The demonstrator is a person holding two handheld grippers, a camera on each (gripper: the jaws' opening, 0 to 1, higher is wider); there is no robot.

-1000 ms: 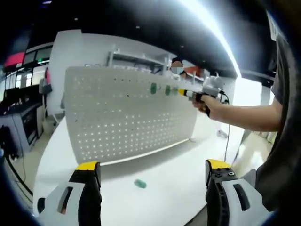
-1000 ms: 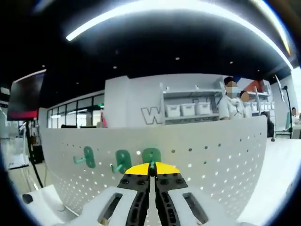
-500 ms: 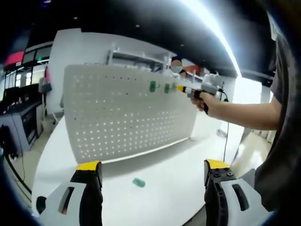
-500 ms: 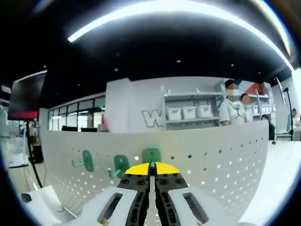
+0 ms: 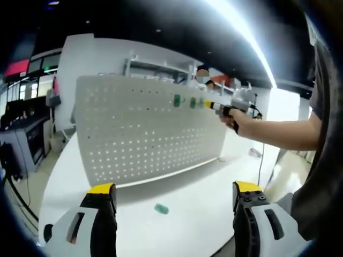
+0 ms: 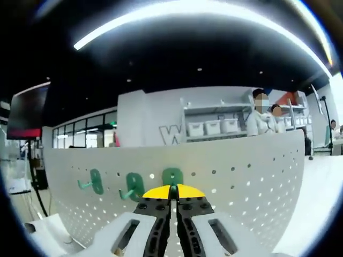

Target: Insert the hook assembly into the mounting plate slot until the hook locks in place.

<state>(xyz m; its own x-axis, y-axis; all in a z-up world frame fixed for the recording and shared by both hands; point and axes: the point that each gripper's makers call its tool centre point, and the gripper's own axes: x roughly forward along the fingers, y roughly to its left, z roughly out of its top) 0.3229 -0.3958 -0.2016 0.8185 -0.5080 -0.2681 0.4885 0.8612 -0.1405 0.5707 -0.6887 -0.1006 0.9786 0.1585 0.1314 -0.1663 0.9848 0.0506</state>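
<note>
Against the perforated white pegboard (image 6: 225,182), right hand-held gripper (image 6: 173,188) pinches a green plastic hook (image 6: 172,176).

In the right gripper view, the right gripper (image 6: 172,188) covers the lower part of the third green hook (image 6: 172,176) on the pegboard (image 6: 252,171), so how its pegs sit in the holes cannot be told. In the left gripper view the three hooks are too small to make out, as is the green piece (image 5: 161,209) on the table (image 5: 193,214).
</note>
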